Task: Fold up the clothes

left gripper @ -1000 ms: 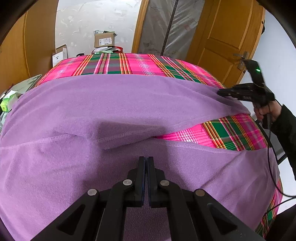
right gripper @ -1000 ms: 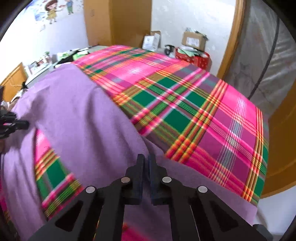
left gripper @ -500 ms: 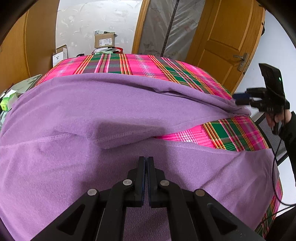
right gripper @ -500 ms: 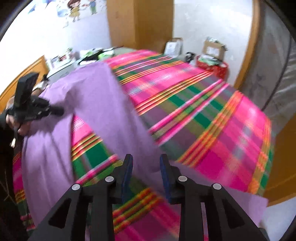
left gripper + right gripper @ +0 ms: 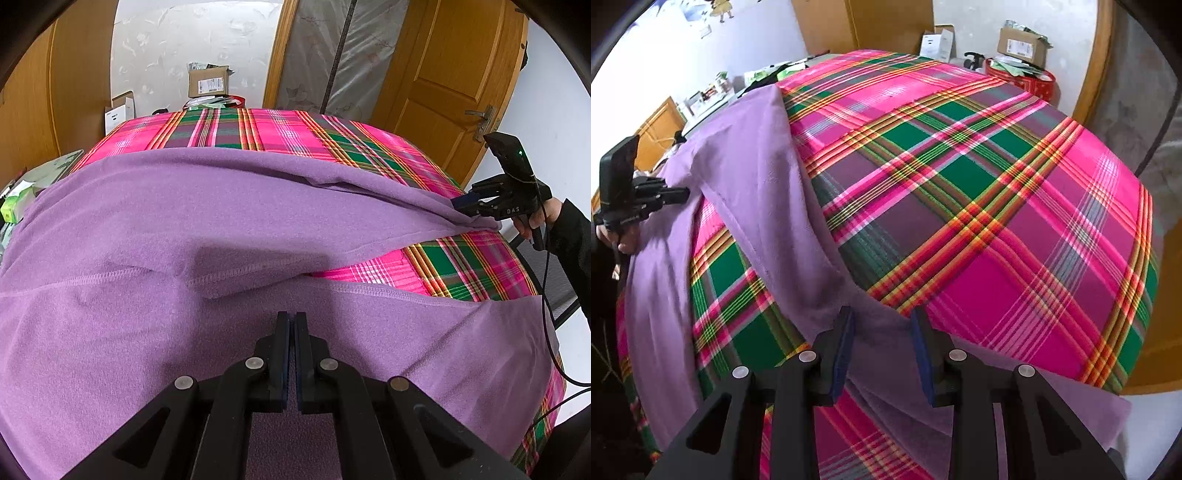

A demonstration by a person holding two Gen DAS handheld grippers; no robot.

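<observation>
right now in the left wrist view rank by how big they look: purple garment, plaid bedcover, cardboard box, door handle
1. purple garment
2. plaid bedcover, only its uncovered part counted
3. cardboard box
4. door handle
The box and handle are far off, so their true sizes stay unsure.

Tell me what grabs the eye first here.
A purple fleece garment spreads across most of a bed covered with a loud pink-and-green plaid sheet. The left gripper is shut low over the near fleece. The right gripper is opening astride the end of a long purple sleeve at the bed's right edge.
</observation>
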